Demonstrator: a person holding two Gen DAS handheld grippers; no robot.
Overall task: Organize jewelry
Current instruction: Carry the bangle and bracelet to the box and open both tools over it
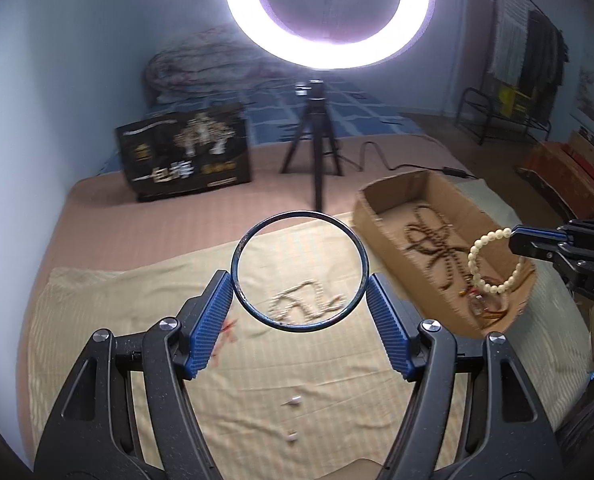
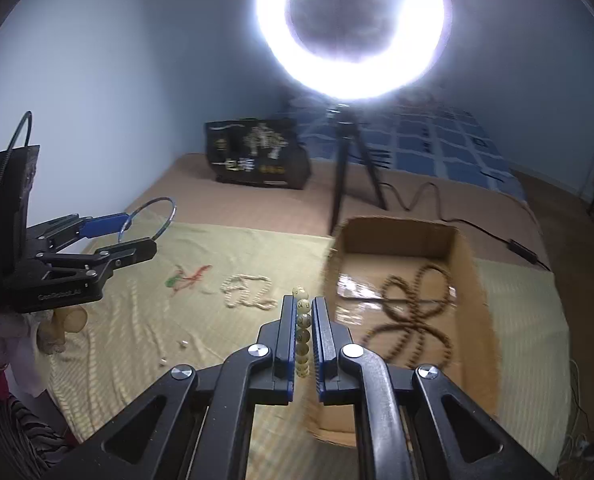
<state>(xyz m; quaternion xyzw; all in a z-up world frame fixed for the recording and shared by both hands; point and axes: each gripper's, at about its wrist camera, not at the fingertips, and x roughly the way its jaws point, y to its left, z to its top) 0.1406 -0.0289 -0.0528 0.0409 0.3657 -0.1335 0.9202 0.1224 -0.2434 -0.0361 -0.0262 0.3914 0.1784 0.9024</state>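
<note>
Your left gripper [image 1: 299, 280] has its blue pads [image 1: 213, 320] pressed against both sides of a dark metal bangle [image 1: 299, 270], holding it up above the yellow cloth [image 1: 337, 380] spread on the bed [image 1: 177, 220]. Your right gripper [image 2: 306, 320] is clamped almost fully together on a cream bead bracelet [image 1: 493, 262]; in the left wrist view the loop hangs from its tips over the near end of the cardboard box [image 1: 377, 216]. That box sits at the right of the cloth, and a long brown bead strand [image 2: 413, 312] lies coiled on its floor.

On the cloth, left of the box, a pale bead necklace [image 2: 249, 292] lies in a loose tangle, with a red and green piece [image 2: 187, 276] just to its left. Two small white bits [image 1: 293, 418] lie nearer to you. At the far side a lit ring light [image 2: 351, 28] stands on a tripod [image 2: 343, 172], with a black printed box [image 1: 185, 152] to its left.
</note>
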